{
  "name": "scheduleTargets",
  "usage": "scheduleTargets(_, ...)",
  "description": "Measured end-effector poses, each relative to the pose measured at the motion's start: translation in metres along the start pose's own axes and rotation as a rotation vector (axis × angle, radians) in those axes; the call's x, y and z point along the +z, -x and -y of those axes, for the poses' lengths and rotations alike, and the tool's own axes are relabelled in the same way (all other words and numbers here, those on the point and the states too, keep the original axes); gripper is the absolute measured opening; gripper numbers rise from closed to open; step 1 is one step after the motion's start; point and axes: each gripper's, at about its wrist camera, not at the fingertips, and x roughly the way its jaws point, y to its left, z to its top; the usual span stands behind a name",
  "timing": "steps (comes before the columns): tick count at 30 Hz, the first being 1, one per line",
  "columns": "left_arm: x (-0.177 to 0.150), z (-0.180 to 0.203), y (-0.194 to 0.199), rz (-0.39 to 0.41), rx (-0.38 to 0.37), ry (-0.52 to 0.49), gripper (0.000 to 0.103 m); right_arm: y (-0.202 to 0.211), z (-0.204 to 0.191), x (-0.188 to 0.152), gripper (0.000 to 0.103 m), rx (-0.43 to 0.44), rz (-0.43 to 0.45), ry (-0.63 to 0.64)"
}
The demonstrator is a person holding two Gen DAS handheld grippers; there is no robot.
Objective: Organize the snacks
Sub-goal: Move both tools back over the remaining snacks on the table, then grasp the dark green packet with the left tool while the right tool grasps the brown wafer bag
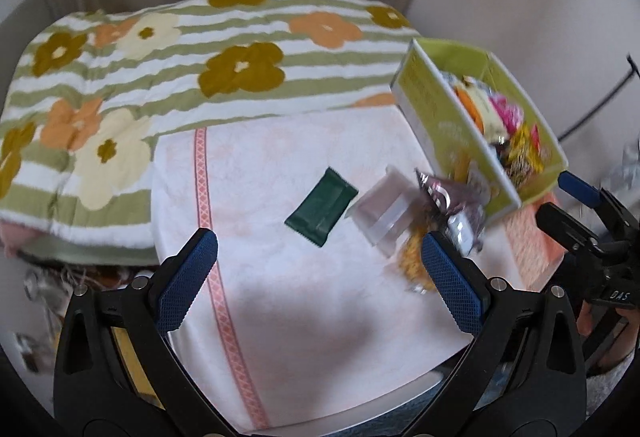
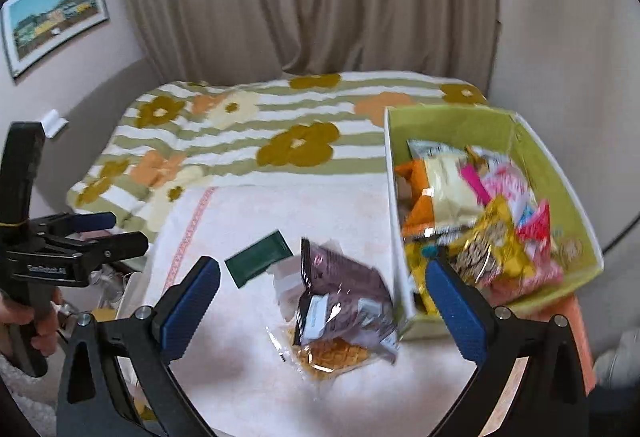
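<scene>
Both tools, left (image 1: 316,265) and right (image 2: 324,297), hover wide open and empty over the bench (image 2: 248,377), where loose packets lie beside the green box (image 2: 576,213). The purple packet (image 2: 344,285) looks light, crinkly, slippery; pinching its sealed edge seems safest.

You have a soft, matt white towel (image 2: 256,389) under your work, with a fluffy flowered blanket (image 1: 168,77) of cloth behind it. The green box (image 2: 472,125) looks like smooth matt card, while the purple packet (image 2: 352,289) and the clear waffle wrapper (image 2: 332,357) are glossy plastic film. The dark green packet (image 1: 322,205) has a duller sheen, and each finger pad (image 1: 188,281) is rough, dimpled blue rubber on matt black plastic.
</scene>
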Motion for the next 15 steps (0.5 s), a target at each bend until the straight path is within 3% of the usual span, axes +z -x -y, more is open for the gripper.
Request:
scheduleTargets(7,0.002,-0.016,-0.029,-0.065,-0.053,-0.064,0.101,-0.032,-0.021,-0.022,0.102,-0.144,-0.041,-0.007)
scheduleTargets(15,0.002,-0.020,-0.082,-0.109,-0.047,-0.143,0.101,-0.072,-0.034,-0.034,0.095,-0.316,-0.049,0.135)
